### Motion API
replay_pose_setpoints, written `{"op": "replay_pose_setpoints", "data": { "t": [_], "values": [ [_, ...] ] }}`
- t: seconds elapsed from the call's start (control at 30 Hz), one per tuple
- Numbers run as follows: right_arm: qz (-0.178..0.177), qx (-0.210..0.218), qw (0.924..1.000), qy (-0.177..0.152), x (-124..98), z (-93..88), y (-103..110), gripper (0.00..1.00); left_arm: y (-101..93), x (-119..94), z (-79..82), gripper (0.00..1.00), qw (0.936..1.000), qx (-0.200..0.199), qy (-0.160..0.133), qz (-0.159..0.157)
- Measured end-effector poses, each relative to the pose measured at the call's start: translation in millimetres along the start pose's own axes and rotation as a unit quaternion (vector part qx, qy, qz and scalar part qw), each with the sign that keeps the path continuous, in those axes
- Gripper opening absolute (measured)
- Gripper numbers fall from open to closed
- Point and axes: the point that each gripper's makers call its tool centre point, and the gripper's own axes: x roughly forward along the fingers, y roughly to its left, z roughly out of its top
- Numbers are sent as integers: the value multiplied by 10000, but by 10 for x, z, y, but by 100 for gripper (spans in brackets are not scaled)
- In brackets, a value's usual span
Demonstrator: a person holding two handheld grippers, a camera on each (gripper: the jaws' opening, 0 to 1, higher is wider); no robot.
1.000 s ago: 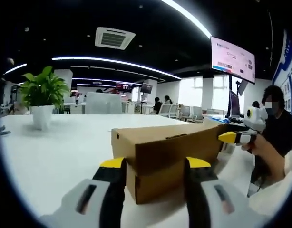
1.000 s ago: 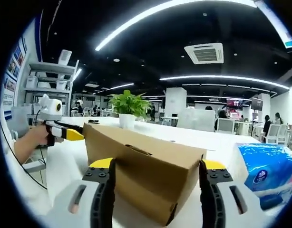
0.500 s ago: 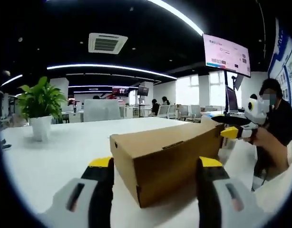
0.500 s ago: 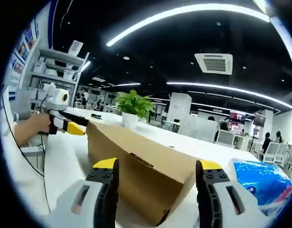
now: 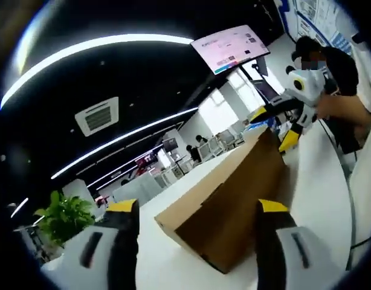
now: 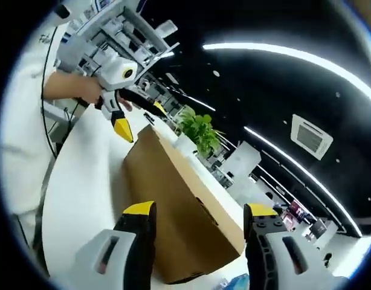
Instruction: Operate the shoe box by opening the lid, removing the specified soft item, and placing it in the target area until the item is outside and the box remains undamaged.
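The white table (image 5: 173,272) carries the shoe box (image 5: 228,199), lid closed, at twelve o'clock. My left gripper (image 5: 197,208) and right gripper (image 6: 197,211) both gape wide at its opposite ends, holding nothing. Potted plant (image 6: 200,130) behind.

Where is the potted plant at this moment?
In the right gripper view the potted plant stands on the white table just beyond the shoe box; in the left gripper view it sits far left.

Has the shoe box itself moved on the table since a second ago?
Cannot tell. Both views have rolled with the hands; the shoe box lies on the table, lid shut.
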Motion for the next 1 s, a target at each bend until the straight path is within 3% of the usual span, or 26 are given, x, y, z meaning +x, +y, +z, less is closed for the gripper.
{"op": "replay_pose_setpoints", "data": {
  "t": [0.1, 0.2, 0.27, 0.37, 0.47, 0.63, 0.77, 0.87, 1.0],
  "values": [
    [50, -322, 9994, 103, -4, -8, 40, 59, -9, -38, 12, 82, 9984, 553, 32, -84],
    [81, -740, 9972, 111, -12, 10, 82, 57, -41, -71, -35, 81, 9916, 1270, 223, -117],
    [76, -804, 9967, 127, -15, -3, 111, 56, -58, -55, -136, 84, 9912, 1242, 426, -180],
    [108, -915, 9955, 215, -14, -86, 150, 53, -40, -44, -143, 81, 9888, 1447, 360, -52],
    [73, -1010, 9945, 269, -9, -119, 143, 52, -135, -11, -160, 81, 9838, 1741, 383, -196],
    [105, -1210, 9916, 437, -13, -163, 161, 51, -177, 26, -258, 72, 9788, 1934, 639, -201],
    [78, -1448, 9880, 533, -16, -201, 150, 50, -118, 26, -199, 70, 9713, 2312, 553, 53],
    [43, -1716, 9822, 760, -20, -290, 115, 48, -117, 22, -244, 68, 9718, 2258, 682, 0],
    [39, -1721, 9816, 832, -40, -301, 91, 44, -105, 10, -259, 60, 9683, 2390, 720, 52]
  ]
}}
